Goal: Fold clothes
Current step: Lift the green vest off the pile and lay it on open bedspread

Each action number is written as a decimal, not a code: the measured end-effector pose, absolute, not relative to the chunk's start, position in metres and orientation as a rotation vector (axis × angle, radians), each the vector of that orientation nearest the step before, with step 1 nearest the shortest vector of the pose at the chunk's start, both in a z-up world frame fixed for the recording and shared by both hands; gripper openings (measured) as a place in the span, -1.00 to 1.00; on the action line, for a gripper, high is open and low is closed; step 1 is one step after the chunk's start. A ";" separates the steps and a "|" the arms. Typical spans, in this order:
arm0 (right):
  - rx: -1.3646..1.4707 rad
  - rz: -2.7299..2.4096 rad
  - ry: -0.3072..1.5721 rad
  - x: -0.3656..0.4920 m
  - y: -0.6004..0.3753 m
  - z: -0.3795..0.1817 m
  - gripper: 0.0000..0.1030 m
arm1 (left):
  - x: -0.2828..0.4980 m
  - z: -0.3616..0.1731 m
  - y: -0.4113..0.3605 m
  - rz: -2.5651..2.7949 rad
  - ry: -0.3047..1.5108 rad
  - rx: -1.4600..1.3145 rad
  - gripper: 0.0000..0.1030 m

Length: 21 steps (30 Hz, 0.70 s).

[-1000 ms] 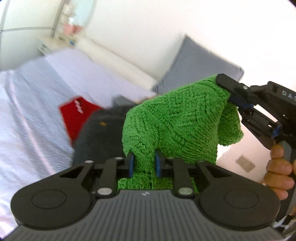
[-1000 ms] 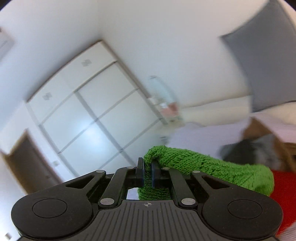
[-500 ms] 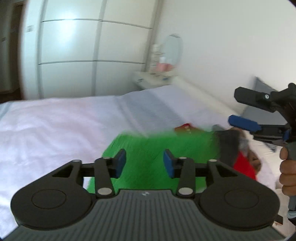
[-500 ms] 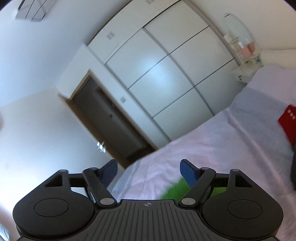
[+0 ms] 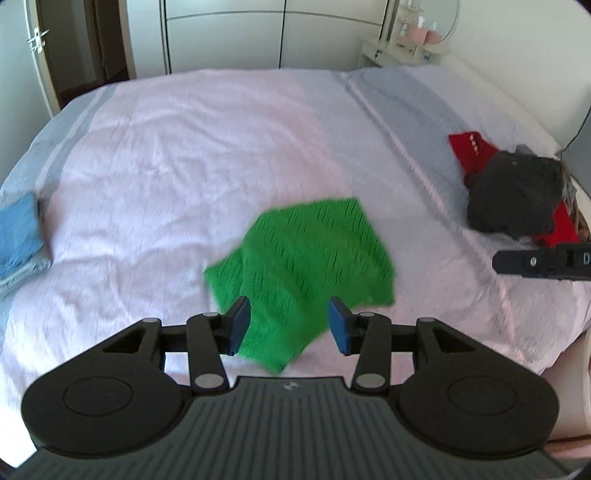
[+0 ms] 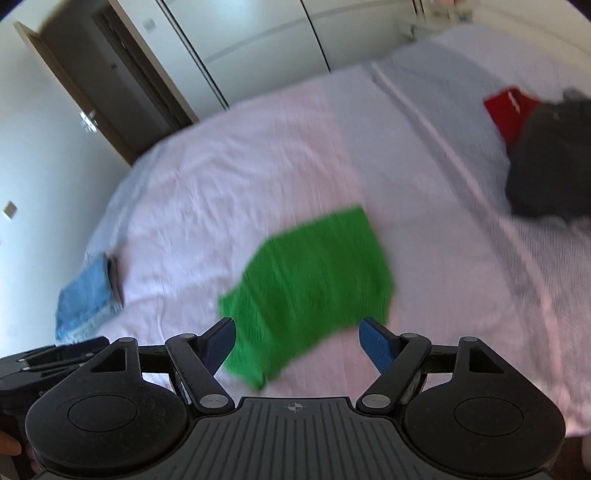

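White wardrobe (image 5: 221,33), brown door (image 6: 122,85) (ajar), cluttered nightstand (image 5: 402,51).

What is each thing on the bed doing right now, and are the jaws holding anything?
green knitted garment: loose on the bed, rumpled, unfolded
blue clothes: folded, stacked
dark garment: heaped on red clothes
left gripper: jaws open, empty
right gripper: jaws open, empty
door: open

Blurred, cut off, half hidden

Right wrist view is smeared: the green knit (image 6: 310,280) shows no stitch detail. The dark garment (image 6: 550,166) runs off the right edge, covering part of the red cloth (image 6: 509,107). The blue stack (image 5: 16,236) is cropped at left.
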State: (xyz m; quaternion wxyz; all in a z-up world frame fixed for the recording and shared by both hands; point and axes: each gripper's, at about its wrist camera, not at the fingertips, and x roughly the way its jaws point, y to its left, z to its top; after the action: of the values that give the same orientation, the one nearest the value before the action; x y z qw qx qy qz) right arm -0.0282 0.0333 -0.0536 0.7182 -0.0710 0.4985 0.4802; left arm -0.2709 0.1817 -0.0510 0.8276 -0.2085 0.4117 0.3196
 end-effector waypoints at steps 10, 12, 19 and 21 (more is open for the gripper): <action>-0.283 1.094 1.121 -0.060 0.030 -0.060 0.49 | -0.266 -0.054 0.154 0.744 0.893 -0.413 -0.03; -0.301 1.106 1.135 -0.062 0.022 -0.062 0.49 | -0.263 -0.055 0.146 0.760 0.909 -0.410 0.05; -0.341 1.096 1.190 -0.055 -0.002 -0.079 0.49 | -0.253 -0.060 0.117 0.800 0.949 -0.420 0.09; -0.359 1.097 1.198 -0.054 -0.007 -0.084 0.49 | -0.253 -0.062 0.110 0.812 0.952 -0.426 0.09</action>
State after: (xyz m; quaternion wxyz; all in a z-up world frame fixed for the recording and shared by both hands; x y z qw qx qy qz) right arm -0.0536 -0.0075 -0.0837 0.6735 -0.1597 0.5324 0.4873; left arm -0.2530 0.1101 -0.0623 0.7892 -0.1980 0.4422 0.3773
